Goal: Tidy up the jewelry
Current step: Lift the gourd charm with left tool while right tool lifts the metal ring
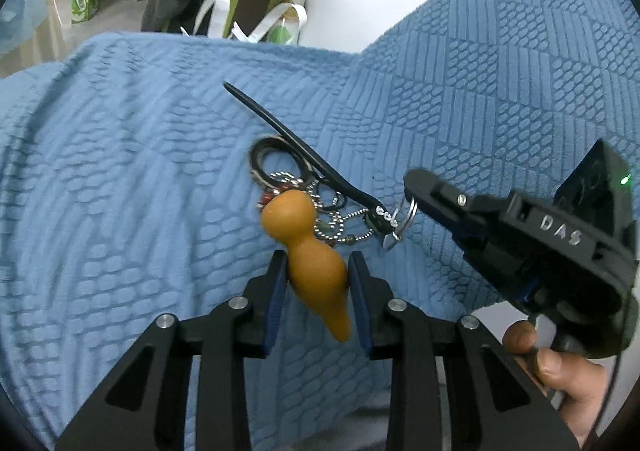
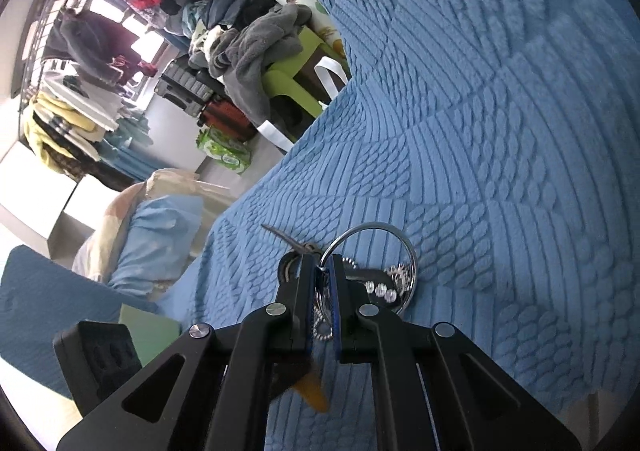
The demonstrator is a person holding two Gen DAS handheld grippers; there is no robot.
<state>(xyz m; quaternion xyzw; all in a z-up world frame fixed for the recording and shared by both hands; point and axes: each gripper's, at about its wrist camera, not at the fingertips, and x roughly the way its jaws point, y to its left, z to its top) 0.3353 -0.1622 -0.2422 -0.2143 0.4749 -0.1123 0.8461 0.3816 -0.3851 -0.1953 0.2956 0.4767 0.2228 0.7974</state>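
An orange gourd-shaped charm (image 1: pixel 289 216) hangs in a tangle of silver ball chain (image 1: pixel 338 225), black rings (image 1: pixel 267 156) and a long black strap (image 1: pixel 296 139) over the blue blanket. My left gripper (image 1: pixel 318 258) is shut on the gourd's lower bulb, with a blue pad against each side. The right gripper (image 1: pixel 414 183) comes in from the right, shut on the bundle's silver key ring (image 1: pixel 405 220). In the right wrist view the right gripper (image 2: pixel 324 265) pinches that key ring (image 2: pixel 400 239). The strap's studded end (image 2: pixel 380 287) lies beside it, and the gourd's tip (image 2: pixel 316 397) shows below.
A blue quilted blanket (image 1: pixel 120 171) covers the bed under everything and rises as a fold (image 1: pixel 500 71) at the right. Past its far edge stand a green stool with grey clothing (image 2: pixel 256 63), bags and suitcases (image 2: pixel 224 115). A person's hand (image 1: pixel 552 363) holds the right gripper's handle.
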